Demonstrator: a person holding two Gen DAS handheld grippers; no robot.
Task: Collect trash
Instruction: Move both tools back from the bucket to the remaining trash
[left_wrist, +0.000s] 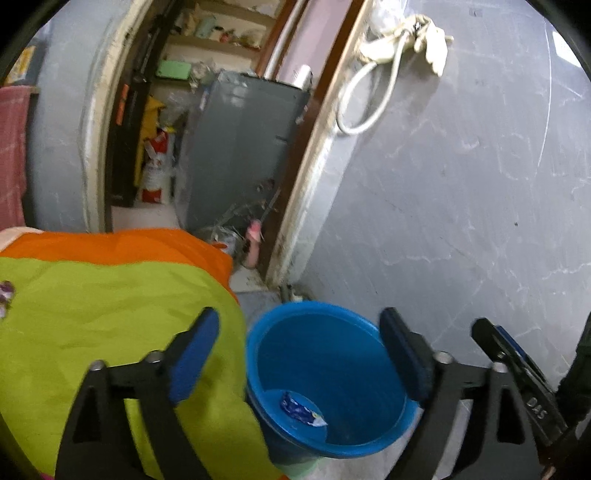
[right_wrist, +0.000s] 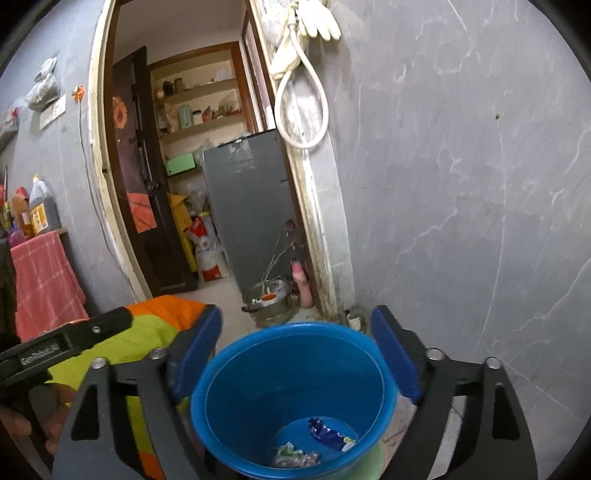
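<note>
Now both claws spread wide and empty over blue bucket (right_wrist: 291, 398) near wall; right claw (right_wrist: 295, 354) directly above wrappers (right_wrist: 330, 434), left claw (left_wrist: 299, 354) slightly left.

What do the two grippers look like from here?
Both match: left gripper and right gripper have black angular finger arms with silver bolt heads and blue pads inside. White lettering marks each body side. No cables or sleeves show.
</note>
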